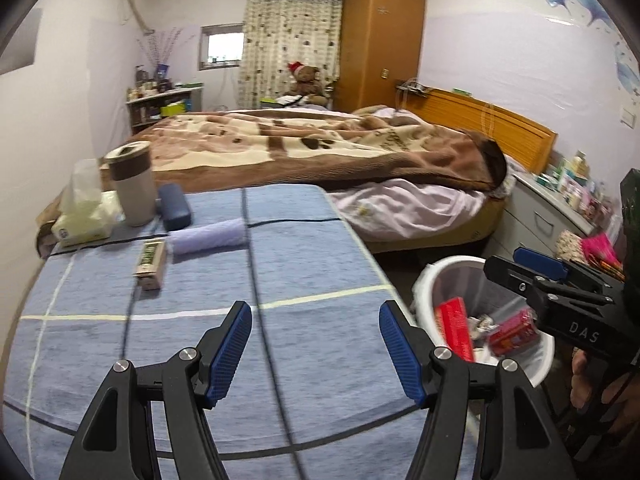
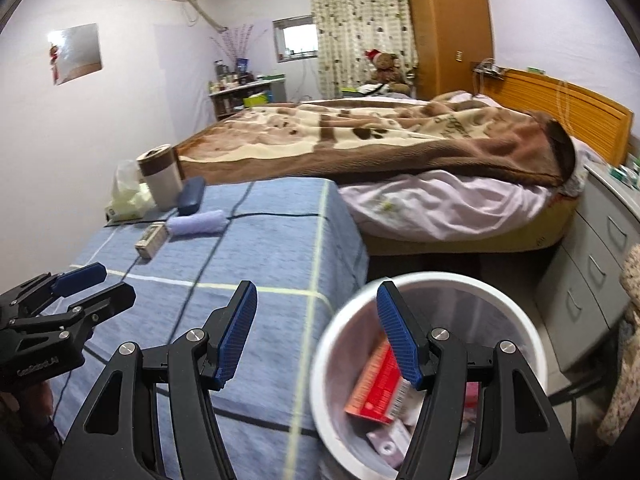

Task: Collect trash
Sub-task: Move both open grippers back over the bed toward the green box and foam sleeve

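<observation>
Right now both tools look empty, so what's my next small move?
Probably reach the left tool forward toward the small carton lying on the blue cloth beside the rolled lilac towel. Both tools are open and empty, the right tool is over the white bin, which already holds boxes.

- "DAS" stood in pale letters on the black body of the right gripper (image 1: 536,276), just beside the white bin (image 1: 424,292).
</observation>
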